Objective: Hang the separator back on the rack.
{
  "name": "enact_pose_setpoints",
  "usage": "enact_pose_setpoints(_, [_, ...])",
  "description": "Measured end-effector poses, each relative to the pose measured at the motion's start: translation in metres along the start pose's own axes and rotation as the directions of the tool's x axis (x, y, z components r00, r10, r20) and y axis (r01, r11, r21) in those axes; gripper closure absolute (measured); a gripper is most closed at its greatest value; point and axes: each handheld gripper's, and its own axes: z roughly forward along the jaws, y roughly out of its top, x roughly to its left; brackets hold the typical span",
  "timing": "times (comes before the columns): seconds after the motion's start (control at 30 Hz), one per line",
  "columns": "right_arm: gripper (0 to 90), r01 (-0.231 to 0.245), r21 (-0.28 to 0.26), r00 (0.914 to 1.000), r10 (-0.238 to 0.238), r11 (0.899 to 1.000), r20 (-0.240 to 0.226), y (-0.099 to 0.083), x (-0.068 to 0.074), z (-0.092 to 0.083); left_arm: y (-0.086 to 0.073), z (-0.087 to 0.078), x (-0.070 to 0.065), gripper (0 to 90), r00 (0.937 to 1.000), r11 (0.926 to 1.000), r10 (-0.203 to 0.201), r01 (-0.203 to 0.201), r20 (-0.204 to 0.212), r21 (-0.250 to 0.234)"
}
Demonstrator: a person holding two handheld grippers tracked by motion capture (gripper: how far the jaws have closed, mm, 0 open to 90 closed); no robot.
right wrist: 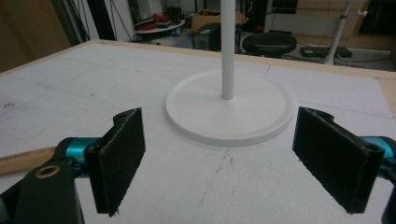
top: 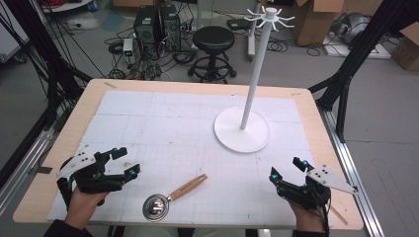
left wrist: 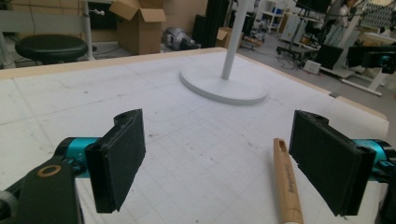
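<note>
A metal scoop (top: 157, 206) with a wooden handle (top: 188, 186) lies on the white mat near the front edge, between my two grippers. The handle (left wrist: 287, 182) also lies just inside the right-hand jaw in the left gripper view. A white stand with a round base (top: 242, 130) and a tall pole (top: 256, 74) topped by hooks (top: 269, 17) rises at the middle right. My left gripper (top: 125, 162) is open at the front left with nothing between its jaws. My right gripper (top: 286, 169) is open at the front right, pointing at the stand base (right wrist: 229, 108).
The white gridded mat (top: 148, 123) covers most of the wooden table (top: 74, 123). Beyond the far edge stand a black stool (top: 213, 42), computer boxes (top: 155, 24) and cardboard boxes (top: 316, 15). Black frame posts (top: 356, 54) flank the table.
</note>
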Motion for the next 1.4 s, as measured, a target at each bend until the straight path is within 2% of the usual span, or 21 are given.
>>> enact_pose_setpoints(0.03, [16.0, 0.005, 0.007, 1.0000, -0.005, 1.000, -0.002, 0.000, 0.001, 0.000, 0.001, 0.006, -0.008, 18.5, 1.0000, 0.9999, 0.007, -0.007, 0.006, 0.008])
enact_pose_setpoints(0.07, [15.9, 0.009, 0.009, 1.0000, -0.009, 1.000, -0.002, 0.000, 0.001, 0.000, 0.001, 0.006, -0.008, 18.5, 1.0000, 0.9999, 0.007, -0.007, 0.006, 0.008])
enact_pose_setpoints(0.17, [15.9, 0.007, 0.012, 1.0000, -0.007, 1.000, -0.002, -0.001, 0.001, -0.001, 0.003, 0.017, -0.020, 18.5, 0.9989, 0.9989, 0.028, -0.029, 0.037, 0.037])
enact_pose_setpoints(0.2, [15.9, 0.007, 0.012, 1.0000, -0.007, 1.000, -0.002, -0.001, 0.001, -0.001, 0.003, 0.022, -0.024, 18.5, 0.9980, 0.9981, 0.031, -0.034, 0.056, 0.052])
enact_pose_setpoints(0.23, [15.9, 0.003, 0.006, 1.0000, -0.003, 1.000, 0.002, -0.001, -0.001, -0.001, 0.003, 0.033, -0.032, 19.7, 0.9942, 0.9936, 0.033, -0.044, 0.102, 0.104])
enact_pose_setpoints(0.27, [15.9, 0.001, 0.005, 1.0000, -0.001, 1.000, 0.002, -0.001, -0.002, -0.001, 0.003, 0.033, -0.032, 22.3, 0.9942, 0.9936, 0.033, -0.044, 0.102, 0.104])
enact_pose_setpoints(0.33, [15.9, -0.004, 0.006, 1.0000, 0.004, 1.000, 0.001, -0.001, -0.003, -0.001, 0.001, 0.046, -0.040, 30.1, 0.9865, 0.9851, 0.029, -0.055, 0.161, 0.163])
enact_pose_setpoints(0.37, [15.9, -0.006, 0.007, 1.0000, 0.006, 1.000, 0.003, -0.002, -0.003, -0.001, 0.001, 0.052, -0.044, 29.5, 0.9847, 0.9797, 0.034, -0.066, 0.171, 0.189])
enact_pose_setpoints(0.43, [16.0, -0.005, 0.006, 1.0000, 0.005, 1.000, 0.003, -0.002, -0.003, -0.001, -0.001, 0.063, -0.051, 29.1, 0.9825, 0.9694, 0.046, -0.087, 0.180, 0.229])
enact_pose_setpoints(0.47, [15.9, -0.002, 0.007, 1.0000, 0.002, 1.000, -0.002, -0.001, -0.002, -0.001, -0.003, 0.073, -0.058, 27.2, 0.9827, 0.9603, 0.047, -0.094, 0.179, 0.263])
enact_pose_setpoints(0.5, [15.9, -0.002, 0.007, 1.0000, 0.002, 1.000, -0.002, -0.001, -0.002, -0.001, -0.003, 0.073, -0.058, 26.1, 0.9827, 0.9603, 0.047, -0.094, 0.179, 0.263])
enact_pose_setpoints(0.57, [15.9, 0.001, 0.006, 1.0000, -0.001, 1.000, -0.005, -0.001, -0.001, -0.002, -0.004, 0.081, -0.062, 25.6, 0.9824, 0.9527, 0.052, -0.103, 0.179, 0.286])
enact_pose_setpoints(0.83, [15.9, -0.011, 0.005, 0.9999, 0.012, 1.000, -0.010, -0.001, -0.003, -0.002, -0.012, 0.111, -0.072, 24.9, 0.9844, 0.9104, 0.073, -0.132, 0.160, 0.392])
enact_pose_setpoints(0.87, [16.0, -0.008, 0.005, 0.9999, 0.008, 1.000, -0.010, -0.001, -0.002, -0.002, -0.014, 0.117, -0.074, 24.9, 0.9846, 0.8973, 0.081, -0.140, 0.155, 0.419])
enact_pose_setpoints(0.9, [15.9, -0.009, 0.006, 0.9999, 0.009, 1.000, -0.011, -0.001, -0.002, -0.002, -0.015, 0.119, -0.075, 24.9, 0.9840, 0.8902, 0.089, -0.148, 0.155, 0.431])
enact_pose_setpoints(0.93, [15.9, -0.009, 0.006, 0.9999, 0.009, 1.000, -0.011, -0.001, -0.002, -0.002, -0.015, 0.119, -0.075, 24.9, 0.9840, 0.8902, 0.089, -0.148, 0.155, 0.431])
enact_pose_setpoints(1.07, [15.9, -0.009, 0.008, 0.9998, 0.010, 1.000, -0.015, -0.001, -0.003, -0.002, -0.020, 0.129, -0.080, 28.4, 0.9812, 0.8523, 0.126, -0.182, 0.147, 0.490])
enact_pose_setpoints(1.17, [15.9, -0.015, 0.010, 0.9998, 0.015, 1.000, -0.016, -0.001, -0.003, -0.002, -0.025, 0.136, -0.083, 31.1, 0.9815, 0.8336, 0.133, -0.186, 0.138, 0.520])
enact_pose_setpoints(1.2, [16.0, -0.012, 0.008, 0.9998, 0.012, 1.000, -0.015, -0.001, -0.003, -0.002, -0.025, 0.137, -0.083, 32.3, 0.9802, 0.8246, 0.139, -0.193, 0.141, 0.532])
enact_pose_setpoints(1.3, [15.9, -0.013, 0.008, 0.9998, 0.013, 1.000, -0.015, -0.001, -0.003, -0.002, -0.028, 0.141, -0.086, 34.6, 0.9802, 0.8100, 0.143, -0.195, 0.137, 0.553])
enact_pose_setpoints(1.4, [15.9, -0.015, 0.009, 0.9998, 0.015, 1.000, -0.016, -0.001, -0.003, -0.002, -0.029, 0.143, -0.087, 40.3, 0.9784, 0.7910, 0.161, -0.206, 0.129, 0.576])
